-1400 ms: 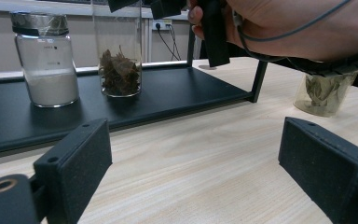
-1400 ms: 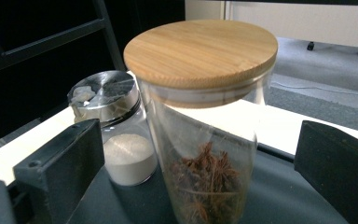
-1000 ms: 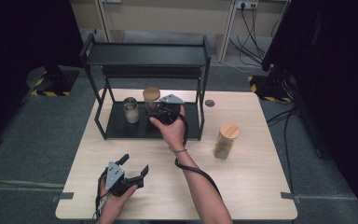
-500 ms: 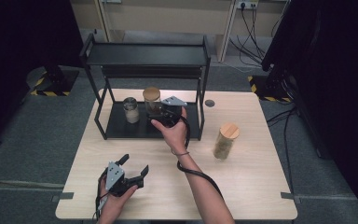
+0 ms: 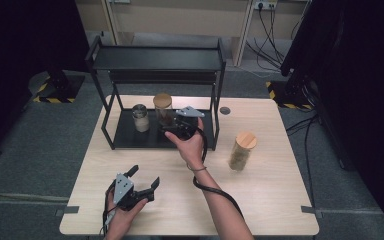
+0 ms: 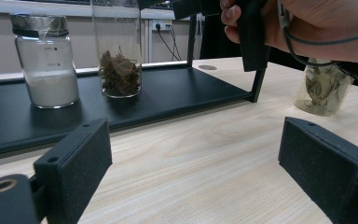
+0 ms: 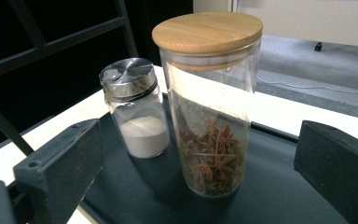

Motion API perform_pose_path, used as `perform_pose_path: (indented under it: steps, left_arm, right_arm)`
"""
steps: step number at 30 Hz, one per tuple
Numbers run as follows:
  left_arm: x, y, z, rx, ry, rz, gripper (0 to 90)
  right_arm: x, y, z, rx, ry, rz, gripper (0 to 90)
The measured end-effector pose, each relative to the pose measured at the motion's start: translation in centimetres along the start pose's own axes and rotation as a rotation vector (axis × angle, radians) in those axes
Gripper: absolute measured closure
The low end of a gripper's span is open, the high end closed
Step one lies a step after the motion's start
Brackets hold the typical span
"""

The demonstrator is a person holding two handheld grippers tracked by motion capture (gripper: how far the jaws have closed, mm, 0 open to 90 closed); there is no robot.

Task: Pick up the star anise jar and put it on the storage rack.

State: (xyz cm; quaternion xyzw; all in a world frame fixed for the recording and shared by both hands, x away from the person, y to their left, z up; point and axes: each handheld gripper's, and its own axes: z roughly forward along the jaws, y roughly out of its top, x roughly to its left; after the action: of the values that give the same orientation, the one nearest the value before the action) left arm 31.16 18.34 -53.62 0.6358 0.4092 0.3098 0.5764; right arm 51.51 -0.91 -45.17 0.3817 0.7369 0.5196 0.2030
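Your right claw (image 5: 172, 129), jaws spread, faces the tall wooden-lidded glass jar of star anise (image 7: 208, 105) on the black rack's lower shelf (image 5: 130, 137). Closing off-centre could tip it into the steel-capped shaker (image 7: 137, 108). Your left claw (image 5: 142, 181) rests spread over the counter (image 5: 280, 200).

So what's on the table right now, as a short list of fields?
Rack: black shelf at the table's far side
On its lower shelf: salt jar, spice jar with wooden lid
Off the rack: leaf jar, to the right
Right tool: open, facing the spice jar
Left tool: open, over bare table
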Motion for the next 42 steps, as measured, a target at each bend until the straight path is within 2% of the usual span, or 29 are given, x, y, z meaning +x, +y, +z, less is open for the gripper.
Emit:
perform_pose_path:
  steps: [42]
  left_arm:
    - [0.0, 0.0, 0.0, -0.002, 0.001, -0.002, 9.3]
  right_arm:
    - [0.8, -2.2, -3.7, 0.003, 0.032, -0.024, 1.9]
